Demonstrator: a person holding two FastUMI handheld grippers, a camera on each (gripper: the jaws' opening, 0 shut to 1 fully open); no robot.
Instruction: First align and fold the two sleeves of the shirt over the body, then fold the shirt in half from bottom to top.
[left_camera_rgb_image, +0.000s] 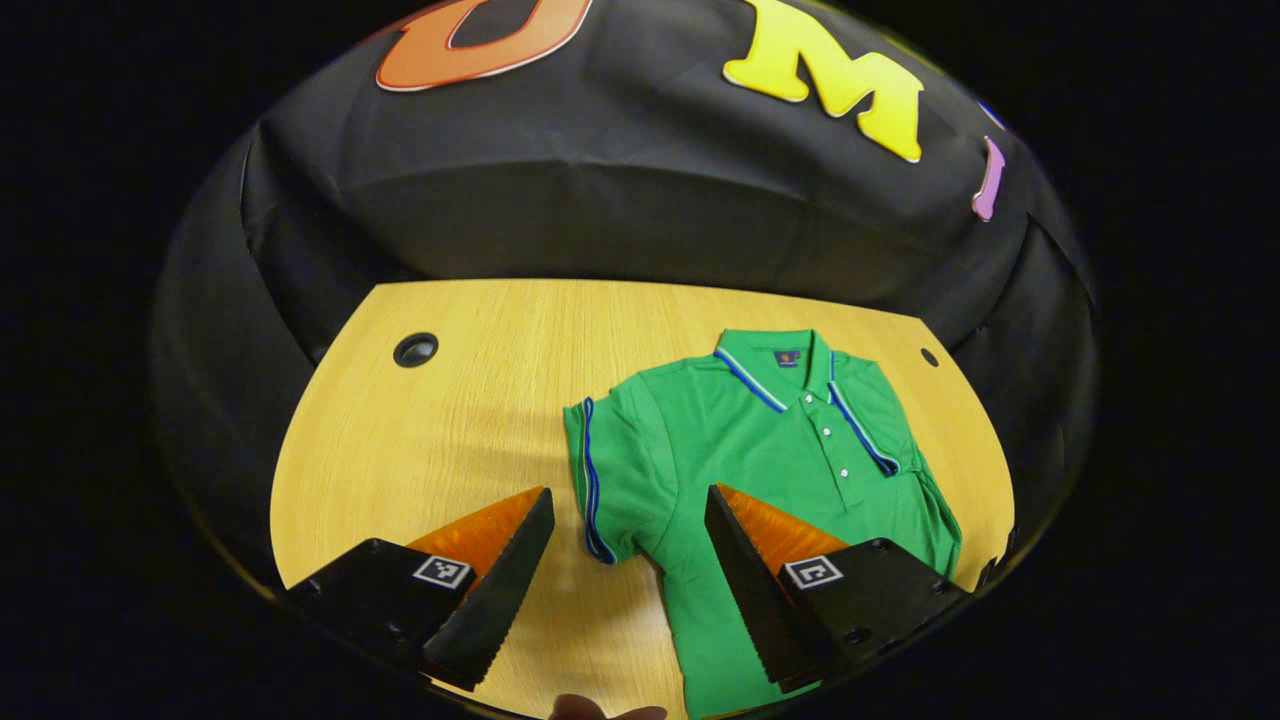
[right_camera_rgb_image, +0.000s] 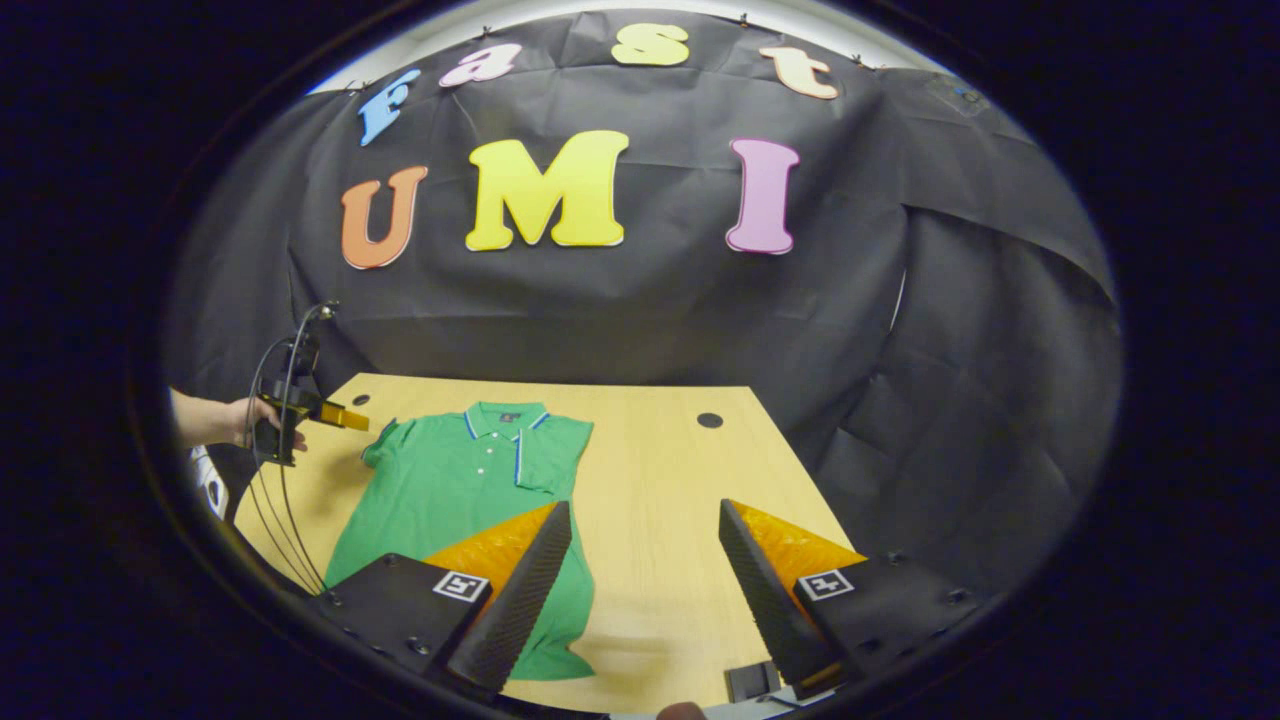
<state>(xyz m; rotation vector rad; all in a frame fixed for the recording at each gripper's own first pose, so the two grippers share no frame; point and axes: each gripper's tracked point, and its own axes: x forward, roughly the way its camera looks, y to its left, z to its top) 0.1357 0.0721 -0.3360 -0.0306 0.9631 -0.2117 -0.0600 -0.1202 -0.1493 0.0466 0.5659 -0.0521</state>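
1. The shirt (right_camera_rgb_image: 455, 490) lies flat on the table (right_camera_rgb_image: 660, 480), collar (right_camera_rgb_image: 505, 415) at 12 o'clock toward the booth wall, hem at 6 o'clock.
2. In the right gripper view, one sleeve (right_camera_rgb_image: 550, 455) lies folded over the body at the shirt's 3 o'clock side.
3. The other sleeve (left_camera_rgb_image: 605, 480) lies spread out on the table.
4. The left gripper (right_camera_rgb_image: 345, 418) hangs above the table just beside that sleeve, at the shirt's 9 o'clock.
5. The right gripper (right_camera_rgb_image: 645, 585) hangs above the table's near edge, at the shirt's 4 o'clock.
6. A round hole (right_camera_rgb_image: 710, 420) sits in the table at the shirt's 2 o'clock, well apart.
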